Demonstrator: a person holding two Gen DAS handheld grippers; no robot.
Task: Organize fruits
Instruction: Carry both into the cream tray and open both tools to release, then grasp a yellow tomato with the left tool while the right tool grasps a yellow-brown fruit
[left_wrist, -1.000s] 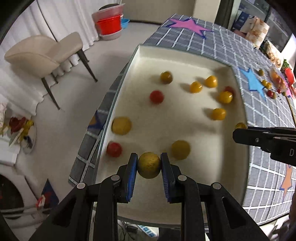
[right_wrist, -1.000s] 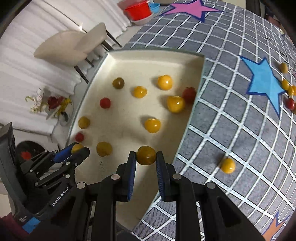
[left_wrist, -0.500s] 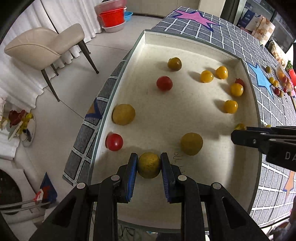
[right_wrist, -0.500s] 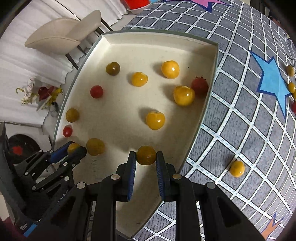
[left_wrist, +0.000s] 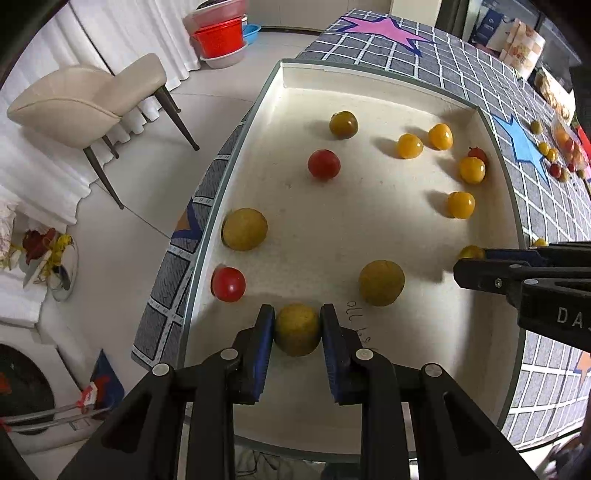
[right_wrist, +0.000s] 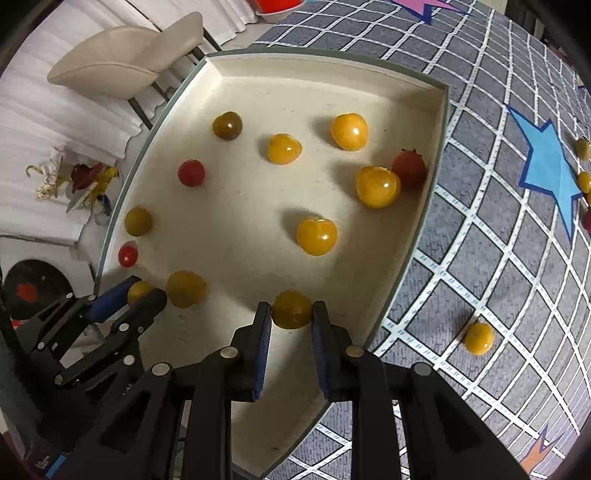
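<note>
A cream tray holds several yellow, olive and red small fruits. My left gripper is shut on an olive-yellow fruit low over the tray's near end. It also shows in the right wrist view. My right gripper is shut on a dark yellow fruit just above the tray floor near its right wall. It shows from the side in the left wrist view. Another olive fruit lies between the two grippers.
The tray sits on a grey checked cloth with star patches. One yellow fruit lies on the cloth right of the tray. More fruits lie further off. A beige chair stands on the floor beyond the table edge.
Both grippers have moved lower and closer to the tray floor, each still holding its fruit. The fruits lying in the tray have not moved.
</note>
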